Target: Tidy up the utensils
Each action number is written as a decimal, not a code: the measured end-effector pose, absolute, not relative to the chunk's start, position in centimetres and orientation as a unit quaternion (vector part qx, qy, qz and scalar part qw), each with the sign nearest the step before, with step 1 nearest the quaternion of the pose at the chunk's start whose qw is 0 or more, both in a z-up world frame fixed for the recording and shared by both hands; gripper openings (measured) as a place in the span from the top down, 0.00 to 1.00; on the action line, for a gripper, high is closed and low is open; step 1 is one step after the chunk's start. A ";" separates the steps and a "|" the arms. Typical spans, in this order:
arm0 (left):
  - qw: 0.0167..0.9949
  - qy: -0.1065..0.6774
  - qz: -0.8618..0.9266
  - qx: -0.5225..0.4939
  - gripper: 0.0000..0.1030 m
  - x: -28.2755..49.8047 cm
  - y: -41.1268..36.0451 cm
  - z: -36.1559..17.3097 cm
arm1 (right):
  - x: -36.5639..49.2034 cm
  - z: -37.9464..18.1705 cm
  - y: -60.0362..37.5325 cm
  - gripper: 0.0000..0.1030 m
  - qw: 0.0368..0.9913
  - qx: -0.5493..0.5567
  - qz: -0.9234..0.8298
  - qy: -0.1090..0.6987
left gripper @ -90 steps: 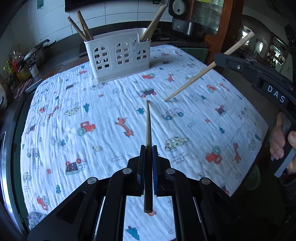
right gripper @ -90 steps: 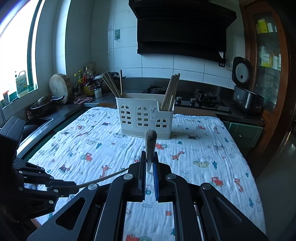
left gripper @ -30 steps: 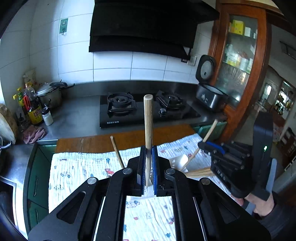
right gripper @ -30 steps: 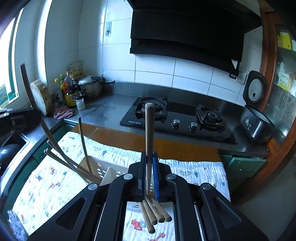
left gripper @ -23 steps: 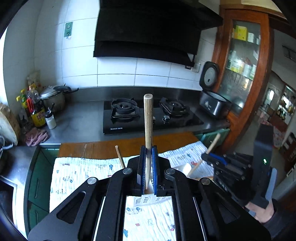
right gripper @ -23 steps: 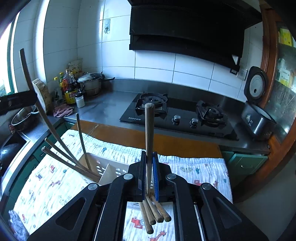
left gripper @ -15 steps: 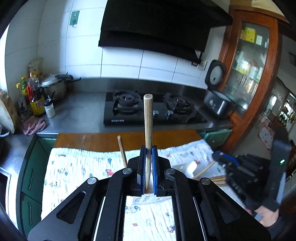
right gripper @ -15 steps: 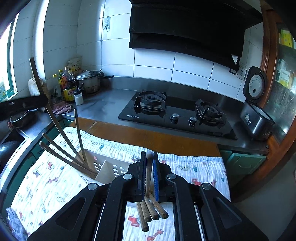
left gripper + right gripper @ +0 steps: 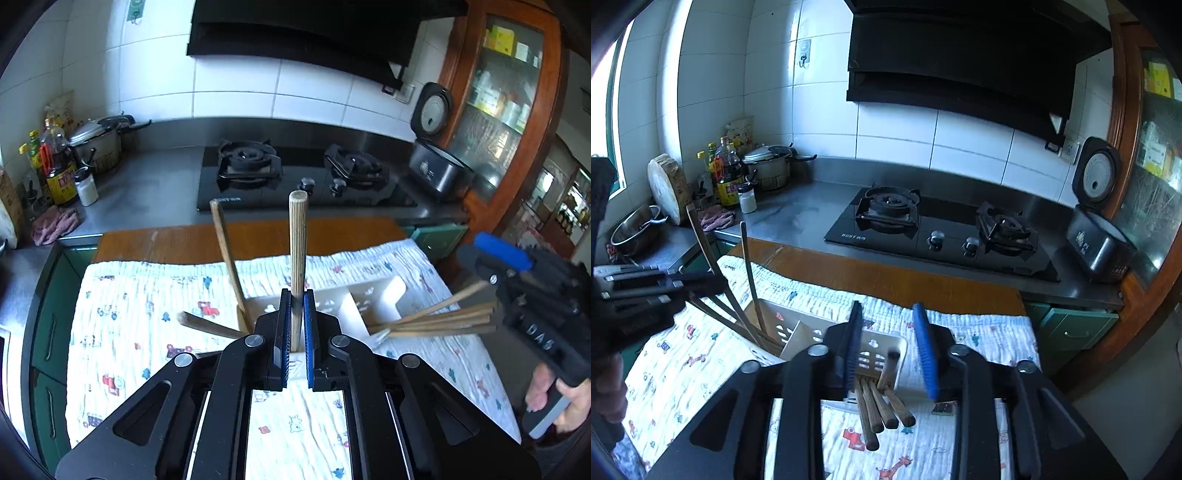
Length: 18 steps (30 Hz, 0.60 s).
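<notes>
Kitchen table, printed cloth (image 9: 147,325) | left gripper (image 9: 294,332) pinches upright chopstick (image 9: 297,258) over white caddy (image 9: 373,295) | right gripper (image 9: 890,350) opening, chopstick (image 9: 888,363) dropping free into caddy's right compartment | next: lower, release left.

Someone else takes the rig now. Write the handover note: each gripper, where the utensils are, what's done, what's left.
Left gripper: shut on an upright chopstick, above the white utensil caddy.
Right gripper: jaws opening, pads clear of the dropped chopstick, now in the caddy's right compartment with the bundle.
Other chopsticks lean in the left compartment.
Left to do: lower and release the left chopstick into the caddy.
</notes>
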<state>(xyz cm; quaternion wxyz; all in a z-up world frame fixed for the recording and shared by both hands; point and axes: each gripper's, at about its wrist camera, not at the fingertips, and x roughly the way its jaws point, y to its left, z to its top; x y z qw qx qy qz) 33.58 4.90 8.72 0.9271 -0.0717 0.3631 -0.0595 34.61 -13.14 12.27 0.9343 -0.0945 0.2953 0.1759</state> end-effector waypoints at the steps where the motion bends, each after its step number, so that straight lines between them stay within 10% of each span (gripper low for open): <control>1: 0.927 0.365 -0.053 -0.068 0.94 33.5 4.8 8.6 | 34.5 12.4 -13.2 0.68 0.935 -0.094 0.176 0.294; 18: 0.941 0.332 -0.045 -0.054 0.59 29.2 4.0 10.8 | 30.8 14.8 -15.2 0.33 0.945 -0.085 0.171 0.265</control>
